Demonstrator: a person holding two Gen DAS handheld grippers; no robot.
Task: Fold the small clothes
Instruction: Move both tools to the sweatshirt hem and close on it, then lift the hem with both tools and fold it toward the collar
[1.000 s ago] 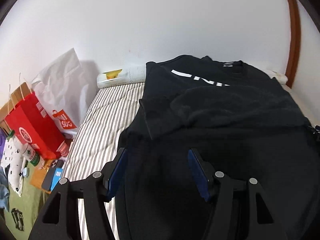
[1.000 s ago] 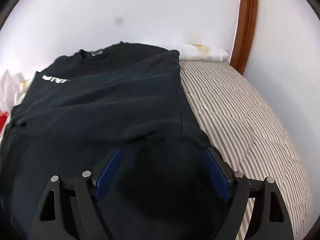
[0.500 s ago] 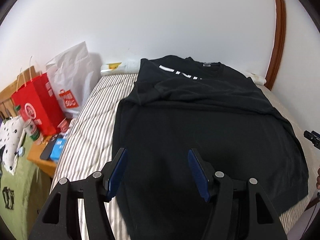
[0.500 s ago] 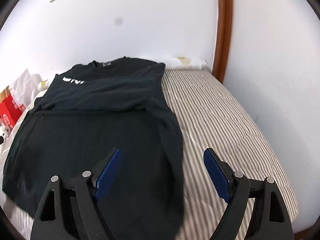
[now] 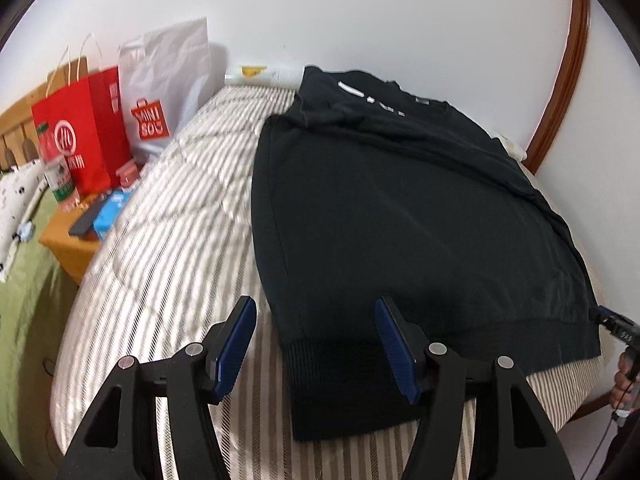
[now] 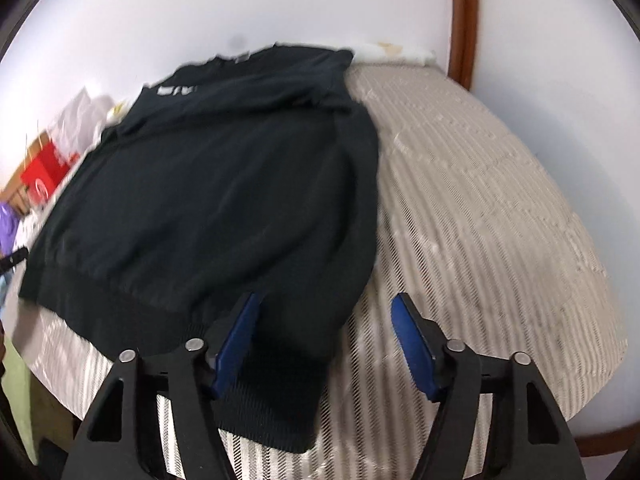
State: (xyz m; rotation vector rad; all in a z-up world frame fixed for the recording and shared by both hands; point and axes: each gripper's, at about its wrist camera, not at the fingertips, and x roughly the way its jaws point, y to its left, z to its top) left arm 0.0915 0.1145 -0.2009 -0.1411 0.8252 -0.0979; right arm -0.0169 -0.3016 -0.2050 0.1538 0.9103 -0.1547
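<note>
A black sweatshirt [image 5: 400, 208] with white lettering near the collar lies flat on a striped bed, sleeves folded across its upper part; it also shows in the right wrist view [image 6: 224, 184]. My left gripper [image 5: 316, 342] is open and empty, over the ribbed hem's left corner [image 5: 320, 384]. My right gripper [image 6: 326, 344] is open and empty, over the hem's right corner [image 6: 280, 392]. The right gripper's tip shows at the left wrist view's right edge [image 5: 618, 326].
The striped mattress [image 6: 480, 184] has bare room right of the sweatshirt and left of it [image 5: 168, 216]. A bedside table [image 5: 76, 240] holds a red bag [image 5: 80, 136], a white bag [image 5: 164, 84] and a bottle [image 5: 56, 168]. The white wall stands behind.
Both grippers have pulled back toward the bed's near edge, from over the sweatshirt's middle to its hem corners. Both stayed open. The sweatshirt has not moved.
</note>
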